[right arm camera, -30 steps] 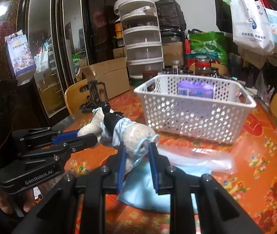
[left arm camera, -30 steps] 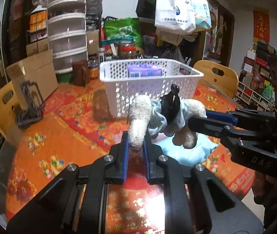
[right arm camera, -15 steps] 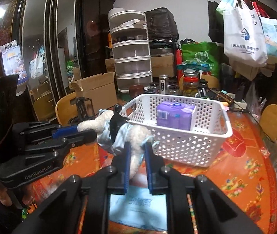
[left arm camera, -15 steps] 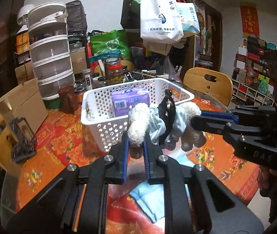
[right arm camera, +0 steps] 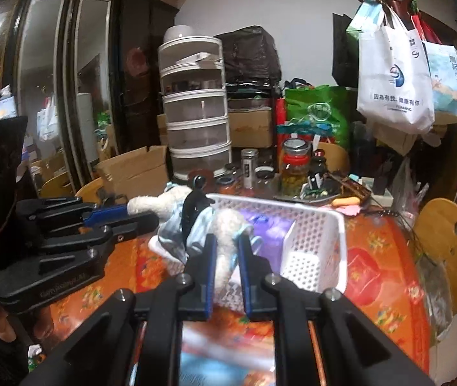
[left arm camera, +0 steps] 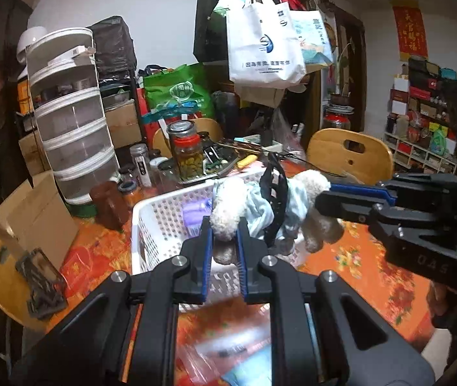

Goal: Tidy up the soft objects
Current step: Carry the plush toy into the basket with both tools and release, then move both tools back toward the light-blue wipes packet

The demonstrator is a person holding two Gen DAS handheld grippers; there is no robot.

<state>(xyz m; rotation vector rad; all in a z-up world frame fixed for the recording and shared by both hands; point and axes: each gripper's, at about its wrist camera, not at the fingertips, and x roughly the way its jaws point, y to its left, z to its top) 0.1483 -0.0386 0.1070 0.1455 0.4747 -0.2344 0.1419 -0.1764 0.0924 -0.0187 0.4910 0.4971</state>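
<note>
A cream plush toy (left arm camera: 228,212) in a pale blue garment with a black strap hangs between my two grippers, above the near rim of a white perforated basket (left arm camera: 160,222). My left gripper (left arm camera: 223,238) is shut on one plush limb. My right gripper (right arm camera: 225,247) is shut on the other end of the toy (right arm camera: 228,225); it also shows at the right of the left wrist view (left arm camera: 324,196). A purple soft pack (right arm camera: 273,234) lies inside the basket (right arm camera: 324,225).
The table has an orange floral cloth (left arm camera: 357,257). A blue packet in clear plastic (left arm camera: 247,366) lies below my grippers. Jars (left arm camera: 189,154), a stacked white drawer tower (left arm camera: 70,119), a cardboard box (left arm camera: 35,218) and wooden chairs (left arm camera: 350,154) surround the basket.
Both grippers have lifted the plush toy from table level and carried it up over the basket's rim. The basket now sits lower in both views.
</note>
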